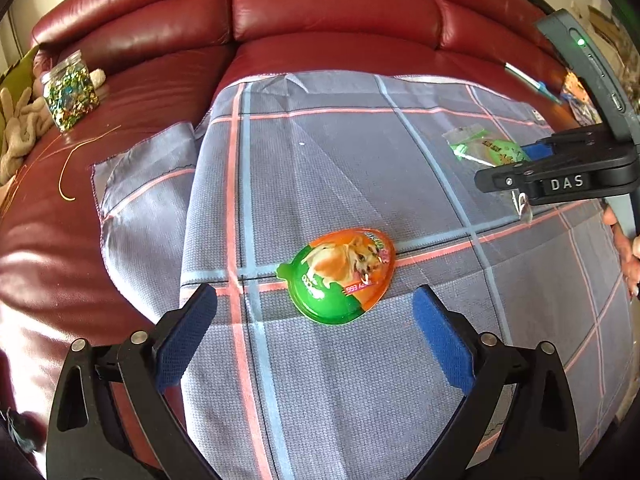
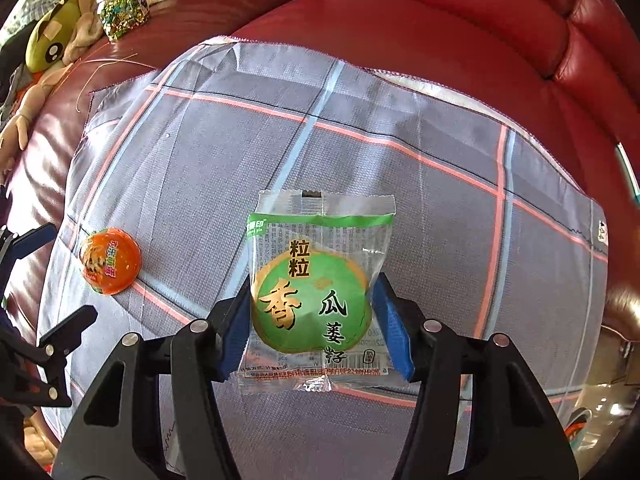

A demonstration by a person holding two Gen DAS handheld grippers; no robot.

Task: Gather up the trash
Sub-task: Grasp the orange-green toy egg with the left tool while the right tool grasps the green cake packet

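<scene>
2 trash items on the grey plaid cloth (image 2: 400,184): clear-and-green snack wrapper (image 2: 316,292) between the right gripper (image 2: 314,320) pads, apparently pinched; squeeze evenly before lifting. Orange-green plastic egg shell (image 1: 338,276) just ahead of the wide-open, empty left gripper (image 1: 316,344); straddle its widest part.

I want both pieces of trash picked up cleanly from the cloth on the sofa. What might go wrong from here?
1. The right gripper pinches the green snack packet only at its slick side edges, so it may buckle or slip out.
2. The left gripper stands open short of the domed toy egg shell, which may skid away.
3. Either gripper's fingers may snag the loose checked cloth.
</scene>
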